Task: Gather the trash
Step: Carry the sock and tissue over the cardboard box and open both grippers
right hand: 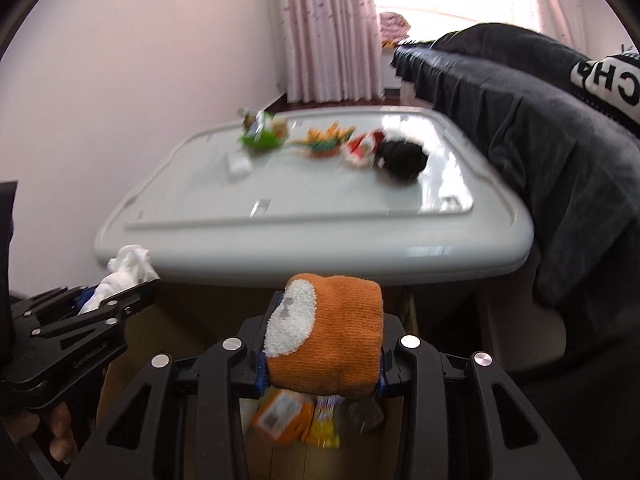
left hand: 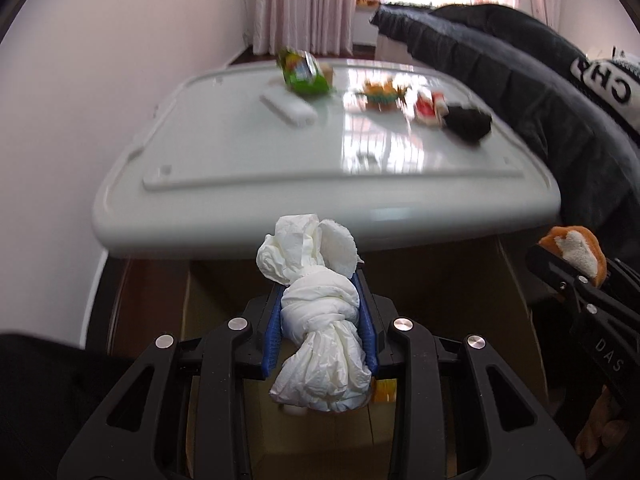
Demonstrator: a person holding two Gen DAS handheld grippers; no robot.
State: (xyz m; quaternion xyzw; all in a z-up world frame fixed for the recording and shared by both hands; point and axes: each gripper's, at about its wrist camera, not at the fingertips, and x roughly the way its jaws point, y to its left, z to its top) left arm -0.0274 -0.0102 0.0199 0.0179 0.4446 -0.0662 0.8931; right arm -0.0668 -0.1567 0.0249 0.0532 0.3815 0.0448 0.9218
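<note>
Left claw: my left gripper is clamped narrow on a twisted wad of white tissue, blue pads pressing both its sides; the crumpled top fans out past my fingertips.
Right claw: my right gripper is closed on a rolled orange knit piece with a white patch, which fills the gap between the pads and hides them almost wholly.
Where I hold them: both loads hang in the air on the near side of the white table, off its near edge, above a brown cardboard box.
In the box: below my right claw lie bright wrappers, orange and yellow, blurred.
Neighbour: from my left camera the right claw shows at the right edge with the orange piece; from my right camera the left claw shows at the left edge with the tissue, a bare hand beneath it.
Table, far side: a green snack packet at the far left, a white oblong thing just near of it, then a small orange and green item, a red and white packet, and a black lump farthest right. All blurred; I cannot tell what each is.
Right of the table: a dark blanket with white letters draped beside the table's right edge.
Far wall: pink curtains beside a bright window.
</note>
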